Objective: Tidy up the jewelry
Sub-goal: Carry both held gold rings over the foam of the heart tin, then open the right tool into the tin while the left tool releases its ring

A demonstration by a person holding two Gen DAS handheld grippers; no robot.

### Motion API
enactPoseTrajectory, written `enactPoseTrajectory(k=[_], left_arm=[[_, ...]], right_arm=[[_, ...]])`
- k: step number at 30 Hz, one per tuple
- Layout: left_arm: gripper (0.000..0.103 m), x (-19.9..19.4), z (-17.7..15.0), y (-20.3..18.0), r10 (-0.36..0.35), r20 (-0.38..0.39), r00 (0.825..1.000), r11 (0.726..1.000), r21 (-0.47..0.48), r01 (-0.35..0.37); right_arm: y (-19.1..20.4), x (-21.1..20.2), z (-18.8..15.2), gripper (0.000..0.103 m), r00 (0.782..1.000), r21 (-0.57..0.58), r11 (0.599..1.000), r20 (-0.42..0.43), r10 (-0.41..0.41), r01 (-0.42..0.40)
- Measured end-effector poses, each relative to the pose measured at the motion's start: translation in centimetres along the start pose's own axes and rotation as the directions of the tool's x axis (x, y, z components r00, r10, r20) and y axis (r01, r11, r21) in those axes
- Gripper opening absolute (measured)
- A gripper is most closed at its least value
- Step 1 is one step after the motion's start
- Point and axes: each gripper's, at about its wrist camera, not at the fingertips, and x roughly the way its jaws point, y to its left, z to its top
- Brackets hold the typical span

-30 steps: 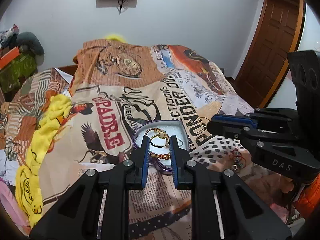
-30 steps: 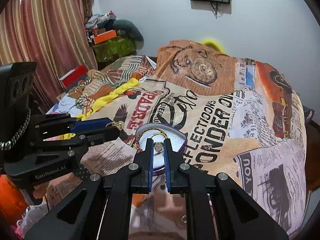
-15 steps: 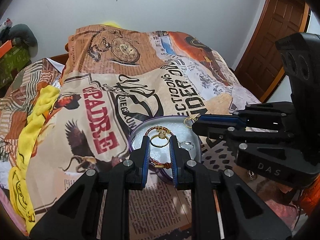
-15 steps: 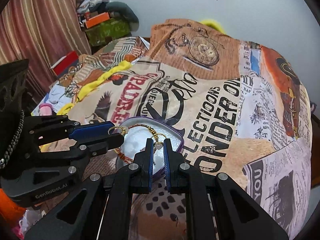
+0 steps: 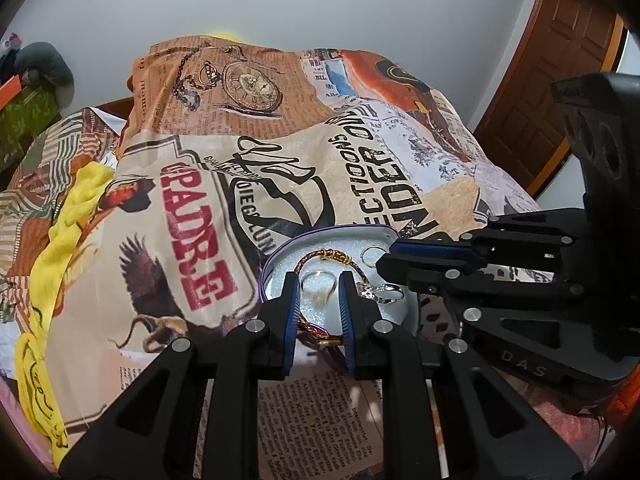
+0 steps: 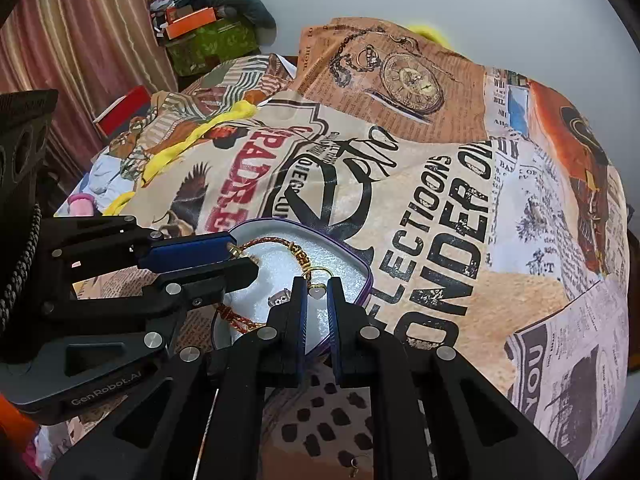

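Note:
A purple-rimmed tin (image 5: 348, 227) lined with white foam lies on the printed bedspread; it also shows in the right wrist view (image 6: 362, 266). In it lie a red-and-gold braided bracelet (image 5: 332, 255) (image 6: 280, 243) and a silver stone ring (image 5: 380, 291) (image 6: 280, 299). My left gripper (image 5: 319, 285) is shut on a gold ring (image 5: 318, 280) low over the foam. My right gripper (image 6: 317, 289) is shut on a small gold heart ring (image 6: 318, 291) (image 5: 370, 255) over the tin's right part. The left gripper shows from the side in the right wrist view (image 6: 244, 264).
A yellow cloth (image 5: 64, 240) lies along the bed's left side. A small gold earring (image 6: 356, 465) lies on spotted fabric near me. A wooden door (image 5: 560, 64) stands at right. Boxes and clothes (image 6: 204, 28) pile by the striped curtain (image 6: 80, 40).
Both grippers have come forward and down over the tin, which looms larger. The right gripper carried its ring from the tin's edge to over the foam.

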Motion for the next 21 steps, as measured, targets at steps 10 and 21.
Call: enactPoseTrajectory(k=[10,21], left_arm=[[0.018,-1.4,0.1,-0.4,0.013,0.014,1.0,1.0,0.008,-0.013],[0.018,-4.9,0.1,-0.8,0.044,0.058,0.997,0.999,0.005,-0.045]], right_arm=[[0.4,-0.3,0.2,0.009,1.0,-0.021,1.0,-0.012,-0.014,0.014],[0.9,-3.0,-0.3,0.028,0.997,-0.032,0.997,0.033,-0.069,0.07]])
